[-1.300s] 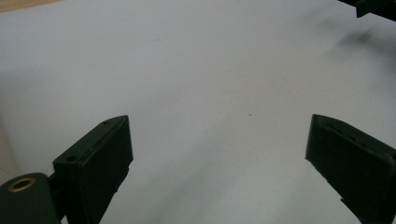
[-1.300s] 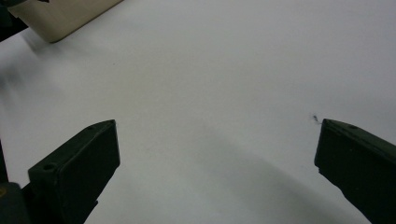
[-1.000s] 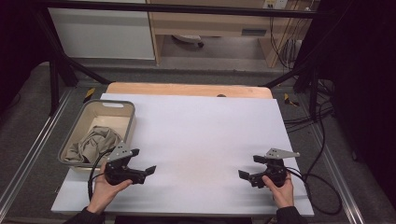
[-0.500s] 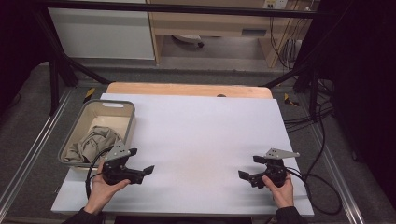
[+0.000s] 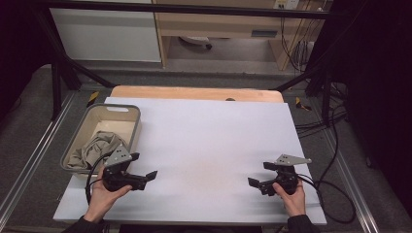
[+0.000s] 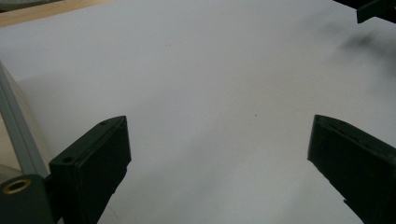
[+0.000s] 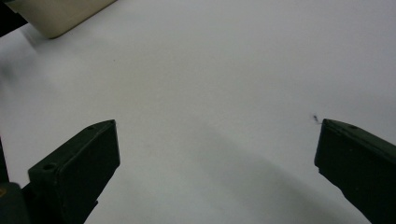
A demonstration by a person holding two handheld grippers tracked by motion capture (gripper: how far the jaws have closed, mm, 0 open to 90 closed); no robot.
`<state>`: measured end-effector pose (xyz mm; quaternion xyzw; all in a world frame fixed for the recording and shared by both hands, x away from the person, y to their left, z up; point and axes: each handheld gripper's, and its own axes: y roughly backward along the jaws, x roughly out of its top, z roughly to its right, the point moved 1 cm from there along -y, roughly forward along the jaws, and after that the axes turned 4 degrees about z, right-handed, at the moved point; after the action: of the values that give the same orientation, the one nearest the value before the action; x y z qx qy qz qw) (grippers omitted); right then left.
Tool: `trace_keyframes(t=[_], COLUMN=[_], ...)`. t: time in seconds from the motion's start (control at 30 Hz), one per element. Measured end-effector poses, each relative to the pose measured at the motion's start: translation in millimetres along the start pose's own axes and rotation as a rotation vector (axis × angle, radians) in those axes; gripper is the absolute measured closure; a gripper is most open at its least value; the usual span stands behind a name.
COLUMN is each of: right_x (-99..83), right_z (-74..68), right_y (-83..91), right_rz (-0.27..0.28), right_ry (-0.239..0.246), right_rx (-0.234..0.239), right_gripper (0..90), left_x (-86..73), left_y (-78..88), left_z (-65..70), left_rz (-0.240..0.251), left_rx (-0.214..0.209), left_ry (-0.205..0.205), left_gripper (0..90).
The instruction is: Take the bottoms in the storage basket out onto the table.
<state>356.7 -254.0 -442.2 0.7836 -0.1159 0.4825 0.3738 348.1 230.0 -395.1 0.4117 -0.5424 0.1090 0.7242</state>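
left tool (image 6: 219, 154) jaws wide apart | over white table (image 6: 210, 70) | grey basket (image 6: 16, 126) rim at left

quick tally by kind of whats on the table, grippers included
Handheld grippers: 2, left gripper and right gripper, both open on the white table
Grey bins: 1, bin
Crumpled beige cloths: 1, cloth in the bin
Total: 4

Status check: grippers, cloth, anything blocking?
Left gripper and right gripper open, empty, on white table. Crumpled beige cloth inside grey plastic bin. Nothing between.
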Motion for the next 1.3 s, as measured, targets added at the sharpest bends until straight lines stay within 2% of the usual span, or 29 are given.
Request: trace_keyframes(t=[0.37,1.3], right_x=[-0.1,-0.5], right_z=[0.1,-0.1], right_y=[-0.5,-0.9], right_rz=[-0.002,-0.007], right_ry=[0.001,0.004], right_rx=[-0.001,0.001], right_gripper=[0.6,0.6], left_x=[2.0,3.5], left_y=[6.5,19.1], left_z=[-5.3,-15.5], left_rz=[0.003,-0.002], left_rx=[0.012,0.04], left_ry=[0.01,0.005], left_gripper=[5.6,4.5])
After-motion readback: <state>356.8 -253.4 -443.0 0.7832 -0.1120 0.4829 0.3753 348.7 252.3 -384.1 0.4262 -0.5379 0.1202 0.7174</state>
